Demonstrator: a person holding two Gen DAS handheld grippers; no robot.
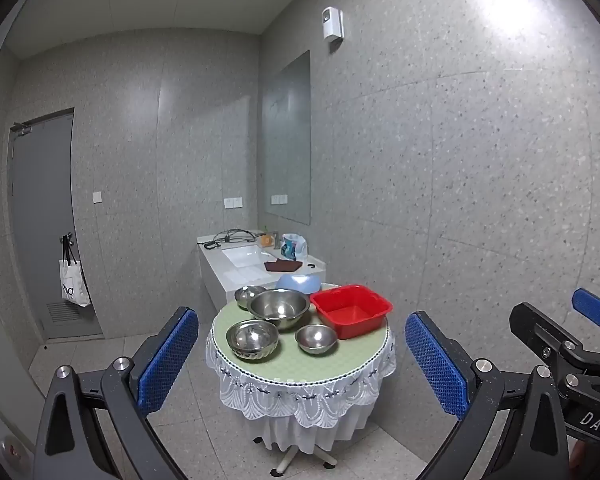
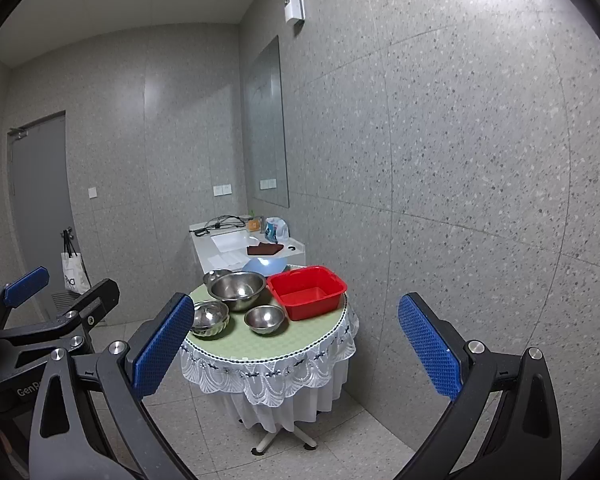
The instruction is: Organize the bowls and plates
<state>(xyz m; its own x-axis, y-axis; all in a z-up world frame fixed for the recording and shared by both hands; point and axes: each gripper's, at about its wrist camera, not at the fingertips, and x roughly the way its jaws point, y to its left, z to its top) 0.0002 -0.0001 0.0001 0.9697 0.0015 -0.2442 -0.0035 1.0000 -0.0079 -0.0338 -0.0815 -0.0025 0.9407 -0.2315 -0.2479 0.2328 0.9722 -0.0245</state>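
A small round table (image 1: pixel 320 364) with a green top and white lace skirt stands ahead. On it are several steel bowls: a large one (image 1: pixel 279 307), a ribbed one (image 1: pixel 253 339) at front left, a small one (image 1: pixel 316 338) at front, and one (image 1: pixel 248 295) at the back left. A red square basin (image 1: pixel 351 315) sits at the right and a light blue basin (image 1: pixel 298 283) behind. The same items show in the right wrist view: large bowl (image 2: pixel 238 290), red basin (image 2: pixel 307 291). My left gripper (image 1: pixel 302 368) and right gripper (image 2: pixel 296 352) are both open, empty, well short of the table.
A white sink counter (image 1: pixel 256 264) with cables, a brown cloth and a bag stands behind the table against the speckled wall. A mirror (image 1: pixel 287 140) hangs above. A grey door (image 1: pixel 40 220) with a hanging tote bag (image 1: pixel 75 284) is at the left.
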